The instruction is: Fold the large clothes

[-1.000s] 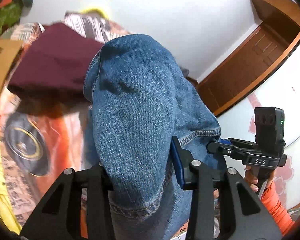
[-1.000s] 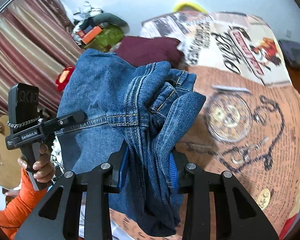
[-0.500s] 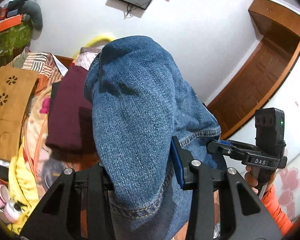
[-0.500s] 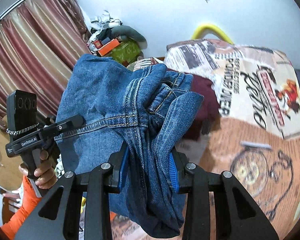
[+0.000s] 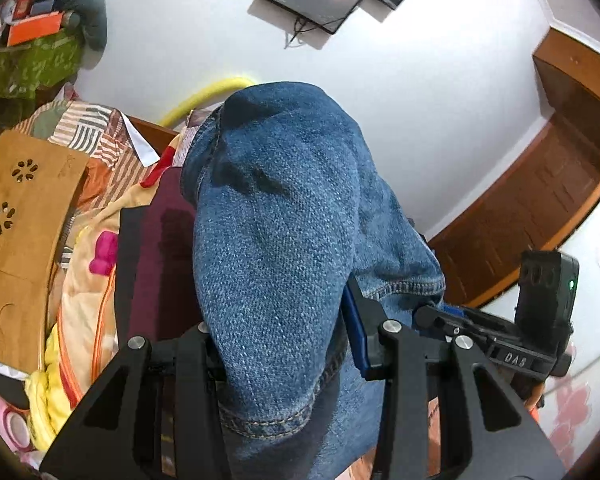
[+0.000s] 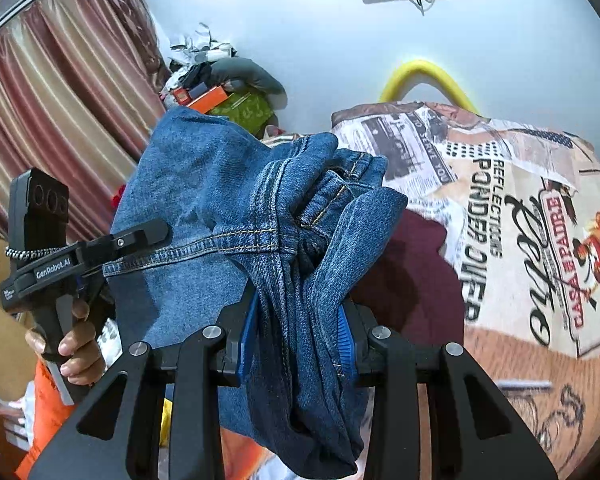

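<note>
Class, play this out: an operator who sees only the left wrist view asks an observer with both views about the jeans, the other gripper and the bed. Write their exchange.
Operator: My left gripper is clamped on the jeans. Does the other one hold them too?
Observer: Yes. The right gripper is shut on a bunched, seamed part of the same jeans.
Operator: What holds my gripper?
Observer: A hand with an orange sleeve, gripping its handle.
Operator: What lies ahead, right of the maroon garment?
Observer: A bedspread printed like old newspaper.
</note>
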